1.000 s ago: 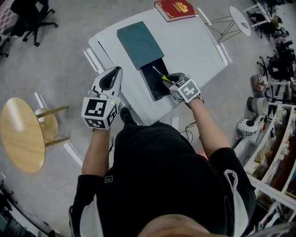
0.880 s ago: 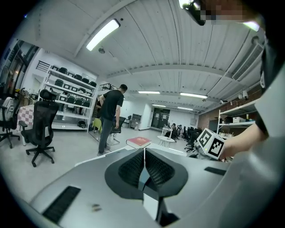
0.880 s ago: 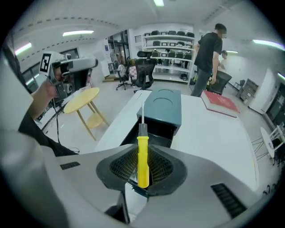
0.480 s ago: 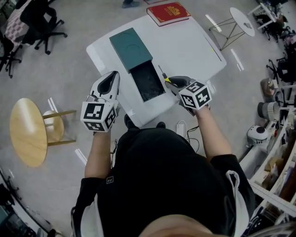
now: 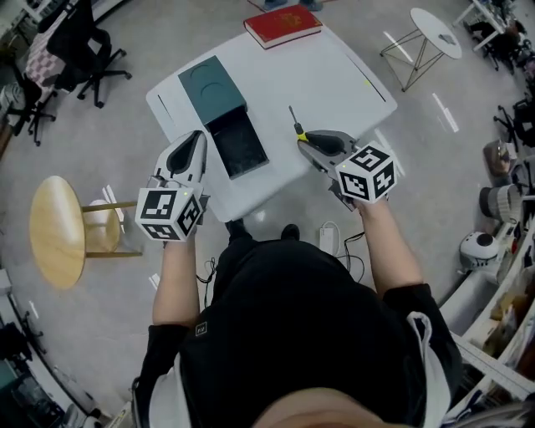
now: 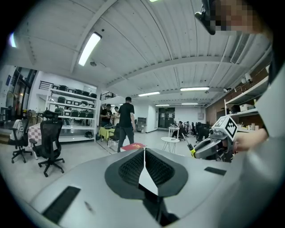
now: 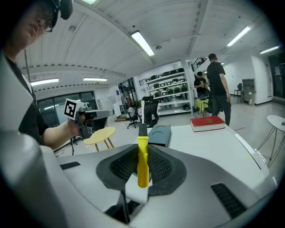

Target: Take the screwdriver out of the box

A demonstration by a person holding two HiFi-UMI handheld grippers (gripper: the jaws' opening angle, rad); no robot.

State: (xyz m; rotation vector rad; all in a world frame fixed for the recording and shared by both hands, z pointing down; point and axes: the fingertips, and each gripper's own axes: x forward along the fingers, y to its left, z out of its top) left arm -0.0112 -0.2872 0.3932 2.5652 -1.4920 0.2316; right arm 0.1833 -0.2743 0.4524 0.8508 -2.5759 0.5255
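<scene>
grey speckled floor surrounds a smooth white counter point(image 5: 334, 75) with rounded corners. a hard-covered red book point(image 5: 282, 23) lies at its far edge, and a round wooden stool point(image 5: 54, 230) stands off to the left.

on the counter sits a flat rectangular box point(image 5: 238, 146). its matte teal lid point(image 5: 211, 88), marked with two shallow circles, is slid back from the dark open tray.

the screwdriver point(image 5: 294, 124) is out of the box, held up to the right of it in the head view. the right gripper point(image 5: 302, 140) has its black ribbed fingers point(image 7: 124, 164) clamped on the glossy yellow plastic handle point(image 7: 142, 162). the handle is a plain cylinder with a black collar. the thin dark metal shaft goes on past it.

the tool's long axis runs straight along the line of the fingers. its tip points away from the person, toward the far side of the counter.

the left gripper point(image 5: 199, 136), a smooth grey shell with a marker cube behind, is at the near left of the box. its fingers point(image 6: 131, 167) are pressed together with nothing between them.
</scene>
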